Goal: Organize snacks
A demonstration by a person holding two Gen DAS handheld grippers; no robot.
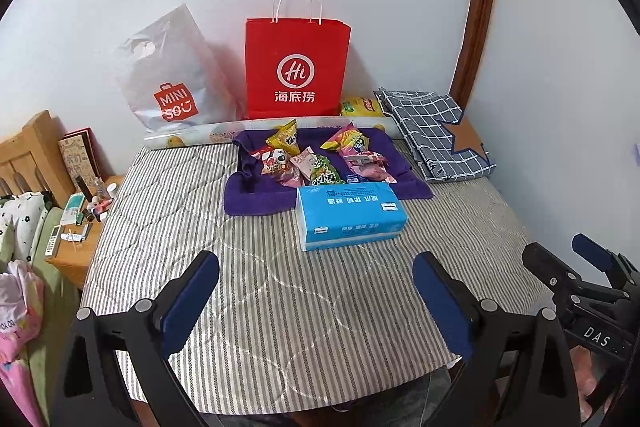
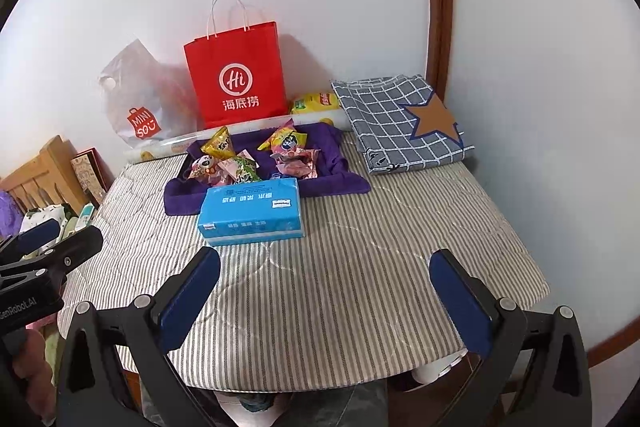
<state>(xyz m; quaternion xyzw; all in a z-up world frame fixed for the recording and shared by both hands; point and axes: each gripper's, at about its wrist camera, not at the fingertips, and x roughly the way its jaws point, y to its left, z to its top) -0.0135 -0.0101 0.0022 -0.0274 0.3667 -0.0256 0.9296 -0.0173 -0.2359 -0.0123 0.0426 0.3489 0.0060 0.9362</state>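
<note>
One tissue pack (image 1: 350,217), two bags, red (image 1: 297,67) and white (image 1: 172,75), one checked cloth (image 1: 436,131), several snack packets (image 1: 316,159).

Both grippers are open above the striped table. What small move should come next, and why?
Probably move the right gripper forward over the blue tissue pack toward the snack packets on the purple cloth. Both it and the left gripper hold nothing, and the snacks lie loose, far beyond their fingertips.
</note>
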